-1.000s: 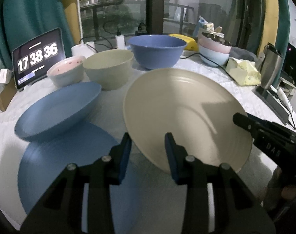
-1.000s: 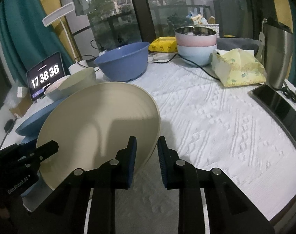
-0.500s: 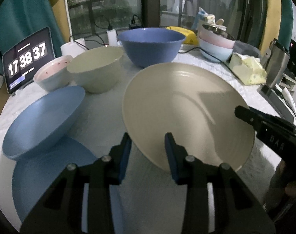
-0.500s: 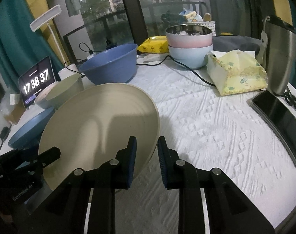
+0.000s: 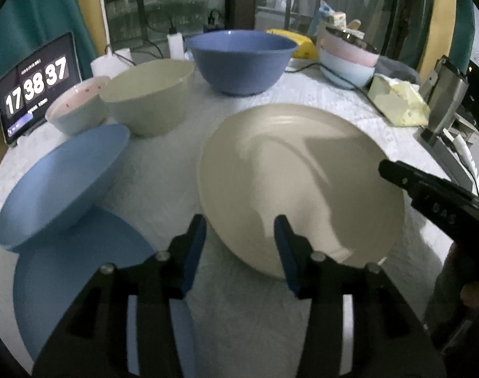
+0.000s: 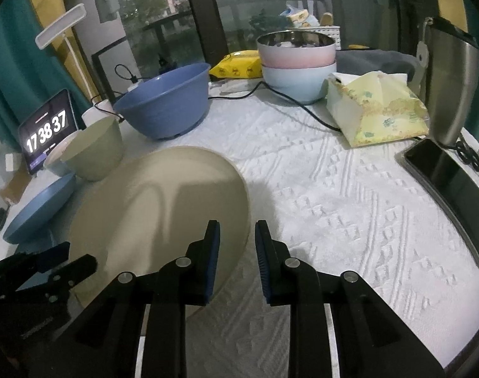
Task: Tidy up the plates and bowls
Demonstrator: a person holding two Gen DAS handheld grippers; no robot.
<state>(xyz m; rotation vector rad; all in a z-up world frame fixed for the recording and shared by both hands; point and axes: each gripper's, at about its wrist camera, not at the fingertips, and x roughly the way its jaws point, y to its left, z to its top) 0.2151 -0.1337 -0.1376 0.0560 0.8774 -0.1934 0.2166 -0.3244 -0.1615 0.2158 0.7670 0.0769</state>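
A large cream plate (image 5: 302,173) (image 6: 164,195) lies tilted on the white cloth. My left gripper (image 5: 239,239) straddles its near-left rim; its jaws are opening and the pads stand off the rim. My right gripper (image 6: 236,239) is shut on the plate's right rim, one finger inside and one outside. To the left, a light blue shallow bowl (image 5: 63,182) leans on a flat blue plate (image 5: 66,267). Behind stand a cream bowl (image 5: 148,97), a pink-and-white bowl (image 5: 75,107) and a big dark blue bowl (image 5: 239,60).
At the back right, a pink bowl sits stacked in a pale blue one (image 6: 297,66), with a black cable running past. A tissue pack (image 6: 375,113), a steel kettle (image 6: 450,78) and a dark phone (image 6: 450,182) line the right side. A tablet clock (image 5: 34,88) stands at the far left.
Both grippers and the cream plate shifted away from the blue plate, then stopped. The left jaws have spread wider around the plate's rim. The right jaws look unchanged.
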